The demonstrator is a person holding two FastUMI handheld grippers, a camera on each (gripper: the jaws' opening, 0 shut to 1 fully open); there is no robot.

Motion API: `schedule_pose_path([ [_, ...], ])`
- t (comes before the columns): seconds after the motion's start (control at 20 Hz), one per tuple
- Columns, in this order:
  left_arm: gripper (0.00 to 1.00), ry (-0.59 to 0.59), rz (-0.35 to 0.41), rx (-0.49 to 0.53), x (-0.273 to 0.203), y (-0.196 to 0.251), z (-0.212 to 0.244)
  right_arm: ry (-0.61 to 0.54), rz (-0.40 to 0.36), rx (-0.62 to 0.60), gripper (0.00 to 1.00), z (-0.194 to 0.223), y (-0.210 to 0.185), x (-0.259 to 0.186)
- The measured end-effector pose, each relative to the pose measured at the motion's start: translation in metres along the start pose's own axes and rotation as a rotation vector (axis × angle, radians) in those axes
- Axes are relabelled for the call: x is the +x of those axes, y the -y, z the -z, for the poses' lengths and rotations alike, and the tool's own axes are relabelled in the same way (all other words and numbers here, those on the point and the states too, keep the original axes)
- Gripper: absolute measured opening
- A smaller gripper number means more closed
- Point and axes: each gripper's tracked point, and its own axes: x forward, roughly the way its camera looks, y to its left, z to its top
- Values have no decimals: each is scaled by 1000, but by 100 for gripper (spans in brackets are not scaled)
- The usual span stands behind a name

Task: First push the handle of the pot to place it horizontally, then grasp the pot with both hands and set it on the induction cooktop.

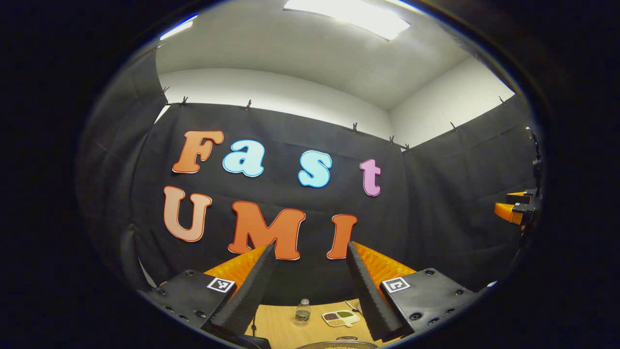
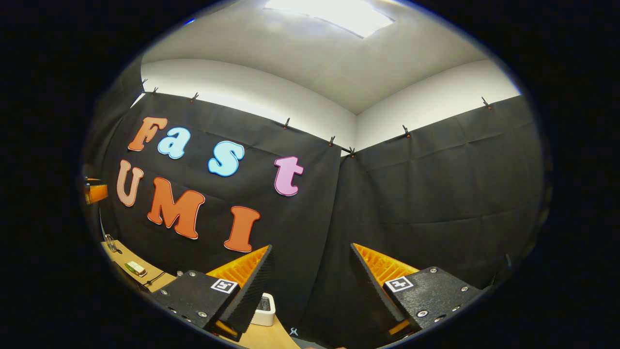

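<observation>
Handle-push step not begun: left gripper (image 1: 310,281) and right gripper (image 2: 310,286) spread, empty; lower both toward grey metal pot rim (image 1: 336,345).

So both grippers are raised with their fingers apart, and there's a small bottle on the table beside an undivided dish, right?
Nearly. In the left gripper view the dish beside the bottle is divided into compartments. Both the left gripper and right gripper are open.

A recording booth: black cloth wall (image 2: 436,184) clipped up around a wooden table (image 1: 286,327).
</observation>
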Motion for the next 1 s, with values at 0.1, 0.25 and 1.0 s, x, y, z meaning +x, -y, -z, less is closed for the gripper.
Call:
schedule_pose_path([
  [0.1, 93, -46, -10, -7, -3, 0, 17, -3, -21, 5, 95, 5, -7, 3],
  [0.25, 82, -136, -26, -3, -8, 1, 52, -6, -58, 14, 95, 15, -19, 8],
  [1.0, 8, -961, -86, -84, -113, 23, 311, -60, -247, 65, 95, 76, -66, 21],
])
